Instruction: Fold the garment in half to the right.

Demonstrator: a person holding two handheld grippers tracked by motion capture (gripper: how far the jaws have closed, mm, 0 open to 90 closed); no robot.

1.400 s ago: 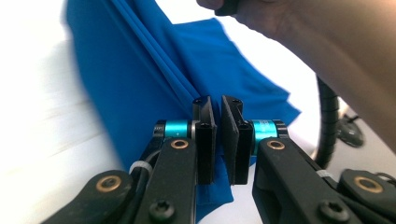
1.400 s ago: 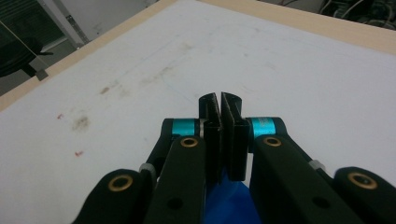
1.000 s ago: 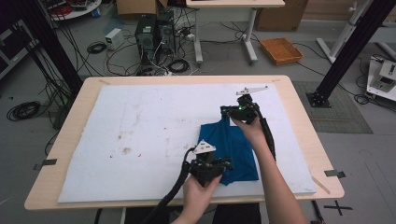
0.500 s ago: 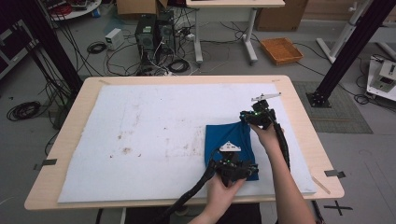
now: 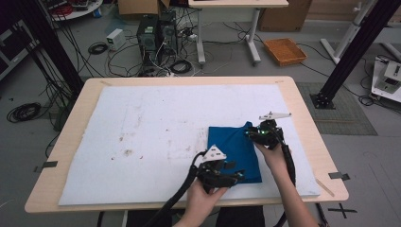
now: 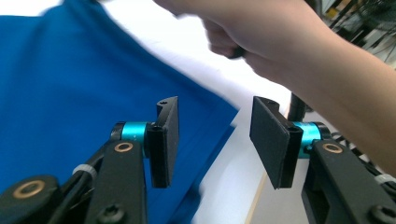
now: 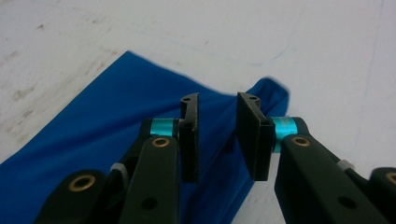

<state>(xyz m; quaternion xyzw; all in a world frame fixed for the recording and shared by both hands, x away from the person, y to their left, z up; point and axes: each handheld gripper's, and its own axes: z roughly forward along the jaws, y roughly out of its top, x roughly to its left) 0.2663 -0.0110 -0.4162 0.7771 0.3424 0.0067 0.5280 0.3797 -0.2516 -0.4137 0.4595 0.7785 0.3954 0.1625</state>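
A folded blue cloth [image 5: 234, 149] lies flat on the white mat [image 5: 142, 118], right of centre. At the cloth's near right corner my left gripper [image 5: 238, 174] is open; its jaws have just been opening, and nothing is between them in the left gripper view [image 6: 215, 135], where the blue cloth [image 6: 70, 79] lies beneath. Over the far right corner my right gripper [image 5: 254, 134] is also open. Its jaws [image 7: 217, 135] have just been opening too, with the cloth's raised corner [image 7: 271, 93] behind them and nothing pinched.
The mat covers most of the wooden table [image 5: 302, 113]. The person's right hand and forearm [image 6: 303, 51] cross the top of the left gripper view. On the floor beyond the table are computers [image 5: 156, 33], cables and an orange tray [image 5: 285, 50].
Both pairs of jaws have gone from shut to open. My right gripper moved right and toward the near edge. My left gripper swung right, then back a little.
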